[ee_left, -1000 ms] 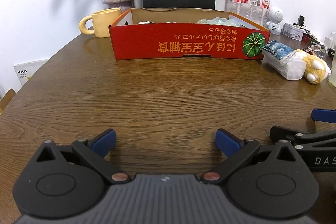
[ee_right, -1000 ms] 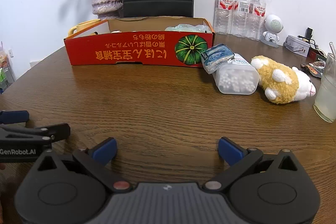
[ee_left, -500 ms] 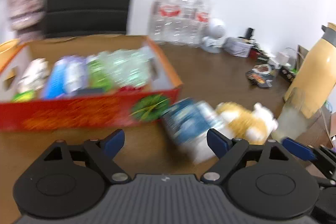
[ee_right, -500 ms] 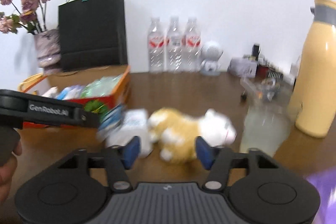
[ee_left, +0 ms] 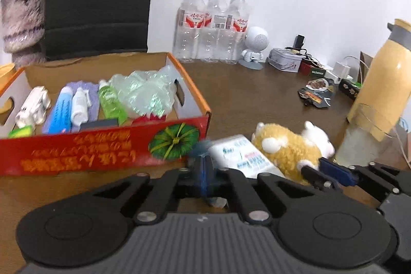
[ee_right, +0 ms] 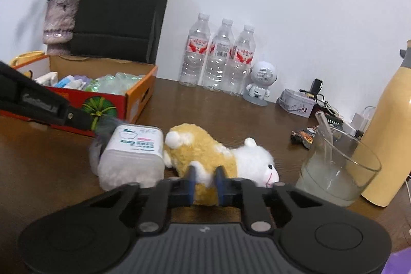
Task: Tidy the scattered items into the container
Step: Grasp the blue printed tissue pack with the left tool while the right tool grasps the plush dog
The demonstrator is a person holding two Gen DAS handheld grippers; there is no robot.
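Observation:
The red cardboard box [ee_left: 102, 153] [ee_right: 138, 94] stands at the left and holds tubes, bottles and crumpled plastic. Right of it lie a clear tub of white cotton swabs [ee_left: 241, 153] [ee_right: 133, 153] and a yellow-and-white plush toy [ee_left: 287, 145] [ee_right: 205, 145]. My left gripper [ee_left: 205, 171] [ee_right: 88, 123] is shut on a blurred blue packet [ee_left: 203, 148] [ee_right: 102, 130] at the tub's left end, near the box corner. My right gripper [ee_right: 205, 182] [ee_left: 321, 171] is shut on the plush toy's near flank, with fur pinched between its blue pads.
A glass of cloudy drink with a straw [ee_right: 334, 171] and a yellow flask [ee_right: 385, 132] stand close on the right. Three water bottles [ee_right: 218, 58], a white robot figure [ee_right: 262, 78], a black bag [ee_right: 118, 17] and a vase [ee_right: 60, 22] line the back. A snack wrapper [ee_left: 316, 94] lies on the table.
Both grippers swung right from the bare table to the items beside the box. The left one closed on the blue packet and the right one closed on the plush toy.

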